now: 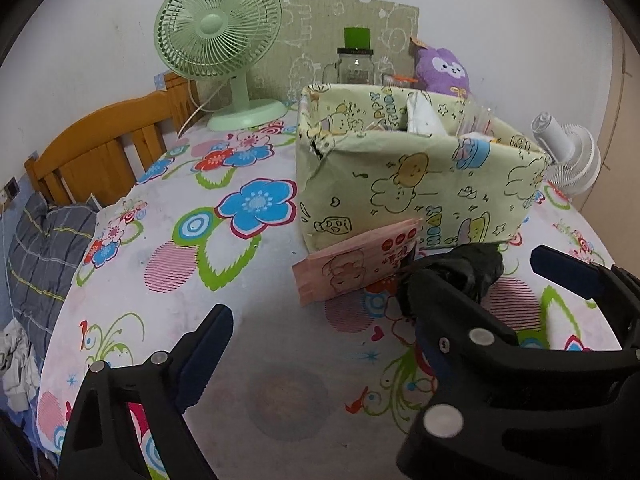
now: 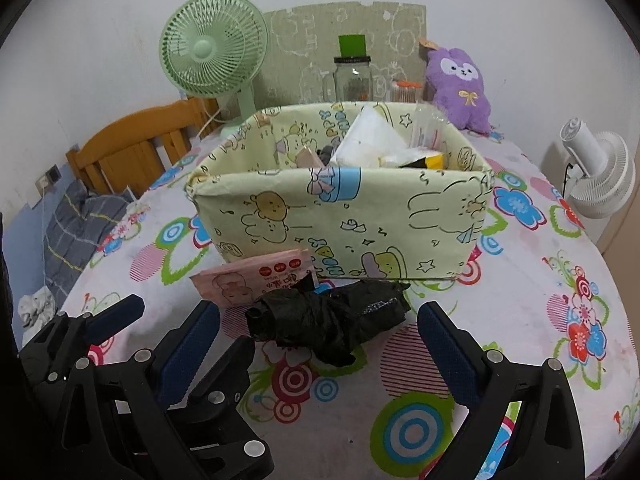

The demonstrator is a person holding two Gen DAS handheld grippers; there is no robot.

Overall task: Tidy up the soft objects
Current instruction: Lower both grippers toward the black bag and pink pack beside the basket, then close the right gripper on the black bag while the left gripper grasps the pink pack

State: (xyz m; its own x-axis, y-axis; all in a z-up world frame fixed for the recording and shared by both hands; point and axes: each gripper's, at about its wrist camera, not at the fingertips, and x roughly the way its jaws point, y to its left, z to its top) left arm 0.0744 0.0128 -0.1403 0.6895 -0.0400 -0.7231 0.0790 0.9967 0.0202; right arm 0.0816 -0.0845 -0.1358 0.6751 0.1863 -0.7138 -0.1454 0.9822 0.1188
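From your left wrist view, your left gripper (image 1: 380, 292) is spread wide with nothing between its fingers. The black bundle (image 1: 476, 270) lies on the floral cloth (image 1: 224, 276), ahead and toward the right finger, and your right gripper (image 1: 468, 312) cuts across in front, hiding much of it. Just beside it, the pink packet (image 1: 356, 266) leans against the front wall of the yellow-green box (image 1: 404, 184). What's inside the box is hard to make out: something white and something clear poke above the rim. Count two fans, the green fan (image 1: 218, 46) and the white fan (image 1: 568, 152), one glass jar (image 1: 355, 65) and one purple plush (image 1: 442, 70).

Over to your right wrist view: your right gripper (image 2: 320, 322) is open too, fingers apart, gripping nothing. The black bundle (image 2: 332, 316) lies right between the fingertips, not touching either one, in front of the box (image 2: 352, 220). The pink packet (image 2: 256, 278) is partly tucked behind it. Your left gripper (image 2: 132, 320) shows at lower left, jaws parted. One bundle, one packet, one box.
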